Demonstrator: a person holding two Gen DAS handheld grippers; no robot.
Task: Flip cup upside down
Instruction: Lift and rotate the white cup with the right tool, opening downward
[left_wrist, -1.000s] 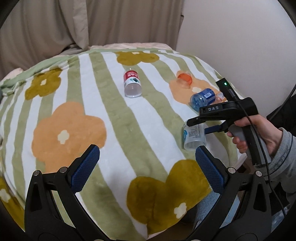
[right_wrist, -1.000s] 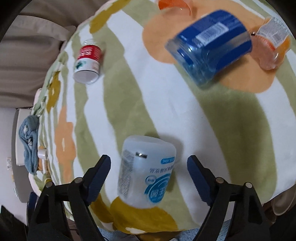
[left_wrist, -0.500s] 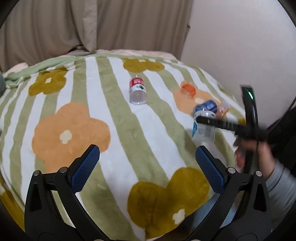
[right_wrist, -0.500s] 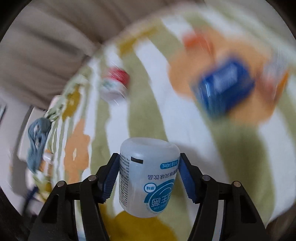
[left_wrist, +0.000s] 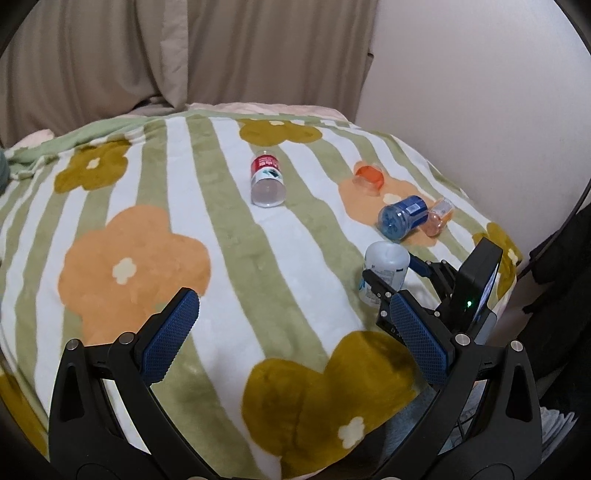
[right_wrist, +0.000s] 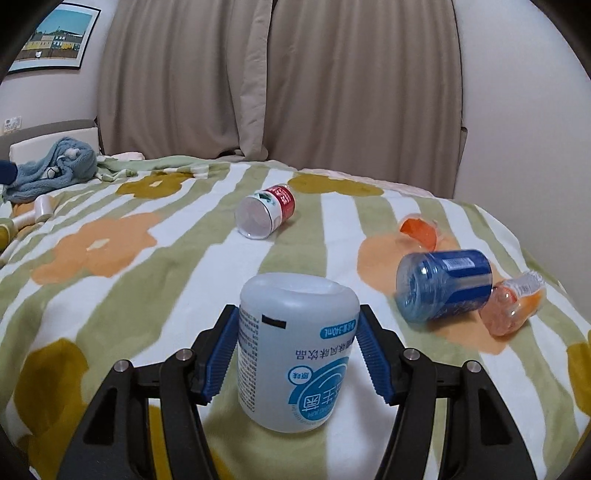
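A white translucent cup with a blue label stands base up, its print upside down, on the flowered blanket. My right gripper is shut on it, blue pads on both sides. In the left wrist view the same cup stands at the blanket's right edge inside the right gripper. My left gripper is open and empty, above the blanket's near part.
A red-labelled cup, a blue cup and two small orange cups lie on their sides on the blanket. A blue cloth lies far left. Curtains hang behind the bed.
My right gripper closed on the white cup and swung from looking down on it to looking level across the bed. The left gripper stayed open.
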